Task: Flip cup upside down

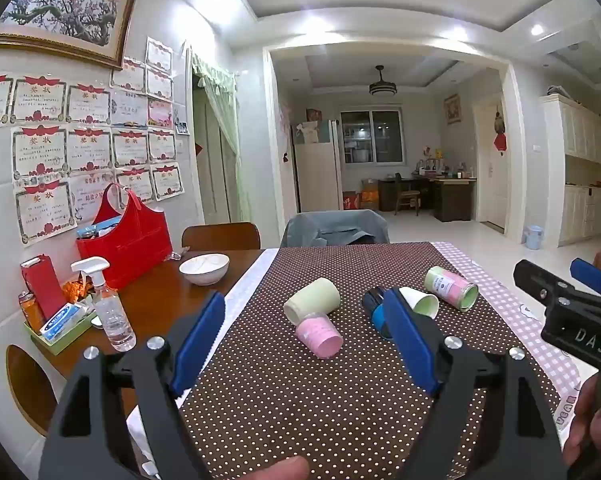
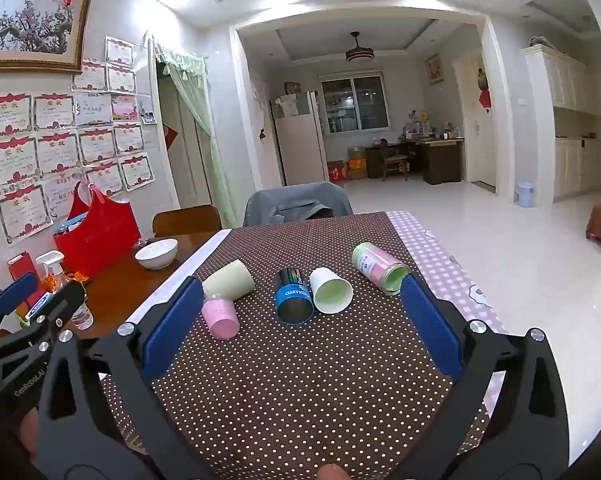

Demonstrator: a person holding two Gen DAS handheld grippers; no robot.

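Note:
Several cups lie on their sides on the brown dotted tablecloth (image 2: 300, 380): a pale green cup (image 2: 229, 279), a pink cup (image 2: 220, 317), a black and blue cup (image 2: 293, 295), a white cup (image 2: 330, 289) and a pink and green cup (image 2: 379, 267). They also show in the left wrist view: pale green cup (image 1: 312, 300), pink cup (image 1: 318, 334), black and blue cup (image 1: 374, 308), white cup (image 1: 420, 301), pink and green cup (image 1: 451, 288). My left gripper (image 1: 304, 312) is open and empty, short of the cups. My right gripper (image 2: 302, 300) is open and empty, above the cloth near the cups.
A white bowl (image 1: 203, 268), a spray bottle (image 1: 110, 308), a red bag (image 1: 128, 240) and a tray of small items (image 1: 58, 324) stand on the wooden table at left. A chair with a grey jacket (image 1: 334, 228) stands at the far edge.

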